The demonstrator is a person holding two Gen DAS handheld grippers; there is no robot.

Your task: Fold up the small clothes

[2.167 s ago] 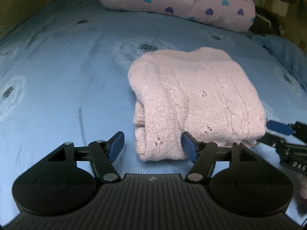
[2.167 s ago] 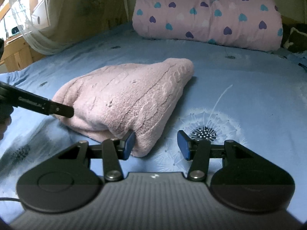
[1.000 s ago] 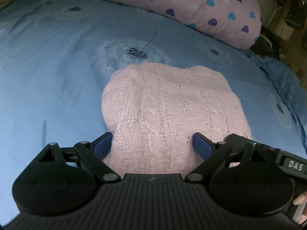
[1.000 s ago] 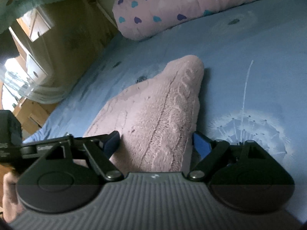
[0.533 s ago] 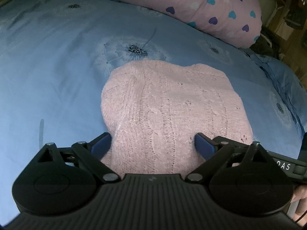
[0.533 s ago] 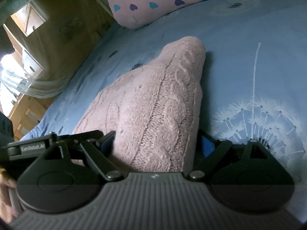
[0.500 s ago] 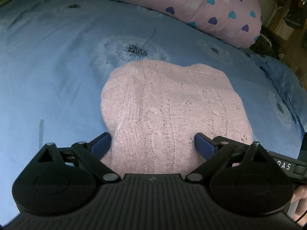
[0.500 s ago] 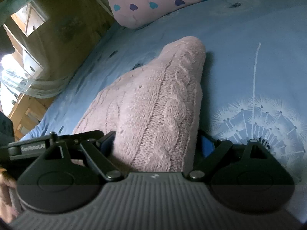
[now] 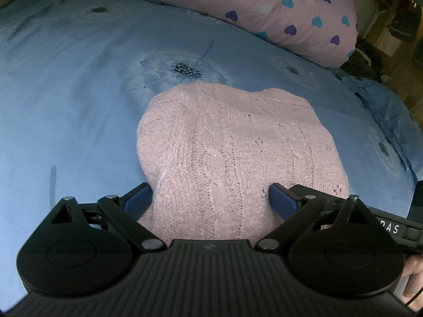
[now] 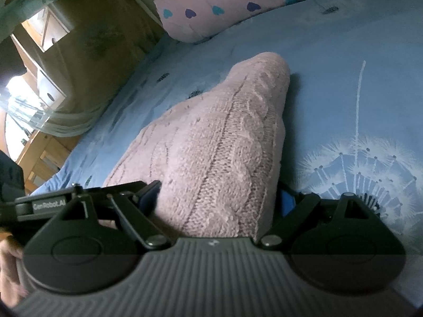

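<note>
A folded pink cable-knit sweater [image 9: 232, 153] lies on the blue bedsheet [image 9: 66, 92]. My left gripper [image 9: 210, 202] is open, its blue fingers spread wide on either side of the sweater's near edge. In the right wrist view the sweater [image 10: 219, 148] runs away from me. My right gripper [image 10: 219, 198] is open too, its fingers straddling the sweater's near end. The right gripper's body shows in the left wrist view [image 9: 391, 227], and the left gripper's body shows in the right wrist view [image 10: 47, 203].
A pink pillow with hearts [image 9: 264, 8] lies at the head of the bed, also in the right wrist view [image 10: 224, 2]. Wooden furniture and a window [image 10: 31, 92] stand to the left of the bed. Dark items [image 9: 396, 26] sit beyond the bed's right side.
Both grippers moved forward over the sweater's near edge and opened wider, so the sweater now lies between each pair of fingers. In the last half second almost nothing moved.
</note>
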